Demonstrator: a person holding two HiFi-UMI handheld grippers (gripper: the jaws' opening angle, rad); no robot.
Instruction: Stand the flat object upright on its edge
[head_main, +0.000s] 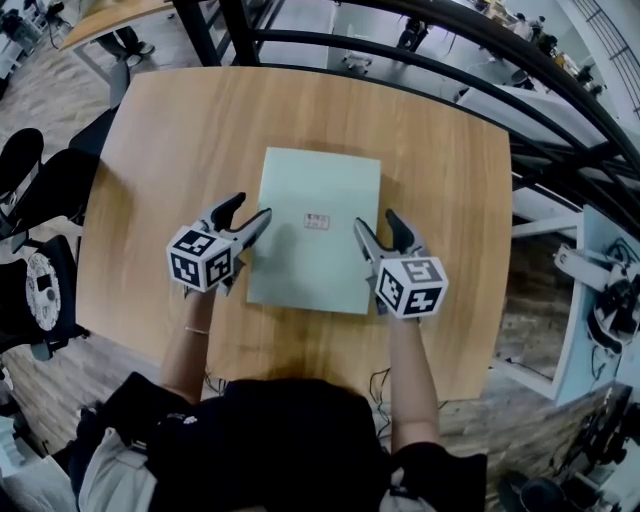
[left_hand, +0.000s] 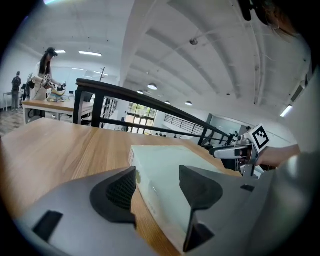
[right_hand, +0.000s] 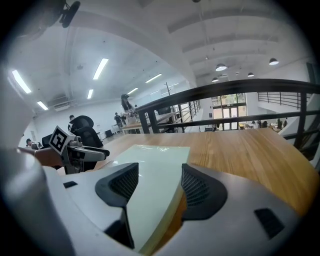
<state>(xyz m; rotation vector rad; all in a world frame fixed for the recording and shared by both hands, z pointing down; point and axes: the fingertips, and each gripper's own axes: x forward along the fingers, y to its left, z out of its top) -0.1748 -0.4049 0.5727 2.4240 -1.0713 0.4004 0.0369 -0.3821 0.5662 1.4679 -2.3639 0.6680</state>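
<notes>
In the middle of the head view, a pale green flat box (head_main: 315, 255) lies flat on its broad face on a wooden table (head_main: 450, 200), its long sides running up and down the frame. A small red label (head_main: 317, 221) sits near the centre of its top.

The left gripper (head_main: 252, 207) is at the box's left edge, in the lower half of that side, and the right gripper (head_main: 374, 219) is at the matching spot on the right edge. Both point toward the top of the frame and slightly inward. Each carries its marker cube (head_main: 202, 258) toward the bottom of the frame, nearest the person.

In the left gripper view, the left gripper (left_hand: 157, 185) has its jaws spread wide. The box (left_hand: 170, 160) runs between them: one jaw is beside the box's side wall and the other is over its top face, and neither is clamped on it. The right gripper (left_hand: 240, 150) shows at the right of this frame.

In the right gripper view, the right gripper (right_hand: 157, 185) is likewise released, with its jaws gaping. The box's (right_hand: 155, 170) near edge passes between them, ungripped. The left gripper (right_hand: 75, 150) appears at the left.

A black railing (left_hand: 150, 97) crosses behind the table.
</notes>
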